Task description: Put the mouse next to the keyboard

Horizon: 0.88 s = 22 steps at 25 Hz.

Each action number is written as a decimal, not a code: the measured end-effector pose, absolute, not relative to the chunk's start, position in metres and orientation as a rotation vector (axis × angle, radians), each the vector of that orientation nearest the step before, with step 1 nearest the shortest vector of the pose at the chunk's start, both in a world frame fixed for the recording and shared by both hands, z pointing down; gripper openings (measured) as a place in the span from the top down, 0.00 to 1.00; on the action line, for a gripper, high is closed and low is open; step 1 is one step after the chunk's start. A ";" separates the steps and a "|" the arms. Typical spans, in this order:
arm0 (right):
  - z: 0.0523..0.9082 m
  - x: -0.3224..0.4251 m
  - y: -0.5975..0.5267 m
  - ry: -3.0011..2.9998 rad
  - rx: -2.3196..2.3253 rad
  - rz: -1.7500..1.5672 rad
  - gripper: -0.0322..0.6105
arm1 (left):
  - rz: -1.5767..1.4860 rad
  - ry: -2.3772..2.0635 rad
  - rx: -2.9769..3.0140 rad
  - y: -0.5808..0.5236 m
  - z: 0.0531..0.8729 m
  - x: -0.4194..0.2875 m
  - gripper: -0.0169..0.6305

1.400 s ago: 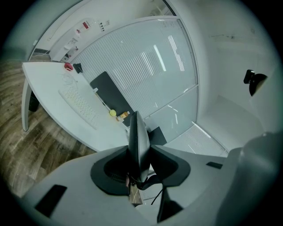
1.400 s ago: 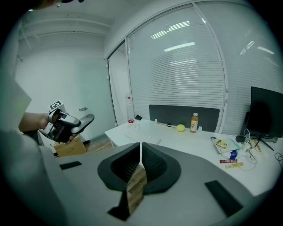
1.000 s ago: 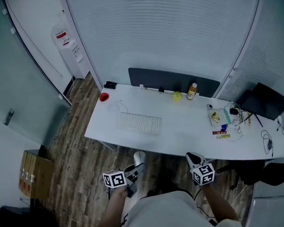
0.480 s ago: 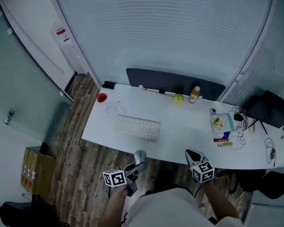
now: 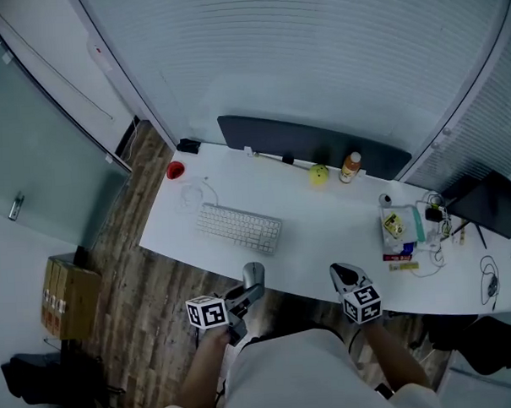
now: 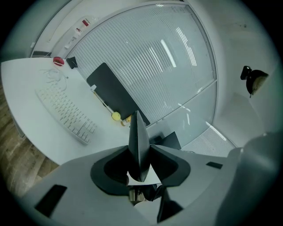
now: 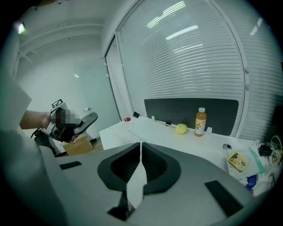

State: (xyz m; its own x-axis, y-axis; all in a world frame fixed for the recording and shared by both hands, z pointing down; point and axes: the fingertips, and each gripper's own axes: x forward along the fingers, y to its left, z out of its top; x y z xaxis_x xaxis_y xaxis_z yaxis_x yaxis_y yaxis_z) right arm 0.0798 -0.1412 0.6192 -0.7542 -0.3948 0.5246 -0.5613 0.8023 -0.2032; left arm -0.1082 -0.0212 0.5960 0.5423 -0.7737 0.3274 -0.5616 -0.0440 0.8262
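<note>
head view: left tool (image 5: 249,287) clamps mouse (image 5: 253,272); right tool (image 5: 344,276) closed; both facing desk (image 5: 324,230).

One keyboard (image 5: 239,227); one mouse (image 5: 253,273); one bottle (image 5: 349,167); one yellow ball (image 5: 318,174) — and one white desk (image 5: 324,230).

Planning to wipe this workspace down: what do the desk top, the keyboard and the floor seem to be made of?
Desk top: smooth white laminate or painted board, matte, evenly coloured. Keyboard: white plastic, judging by moulded key rows. Floor: wood or wood-look planks, brown streaked grain; which one cannot be told.
</note>
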 end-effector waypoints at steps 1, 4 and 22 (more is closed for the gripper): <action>0.621 0.079 -0.145 -2.524 0.702 0.491 0.90 | -0.243 -1.126 1.720 -0.026 0.598 -0.107 0.73; 0.628 0.079 -0.155 -2.524 0.671 0.503 0.90 | -0.220 -1.132 1.715 -0.041 0.605 -0.103 0.73; 0.662 0.084 -0.180 -2.473 0.657 0.605 0.90 | -0.047 -1.089 1.696 -0.096 0.661 -0.084 0.73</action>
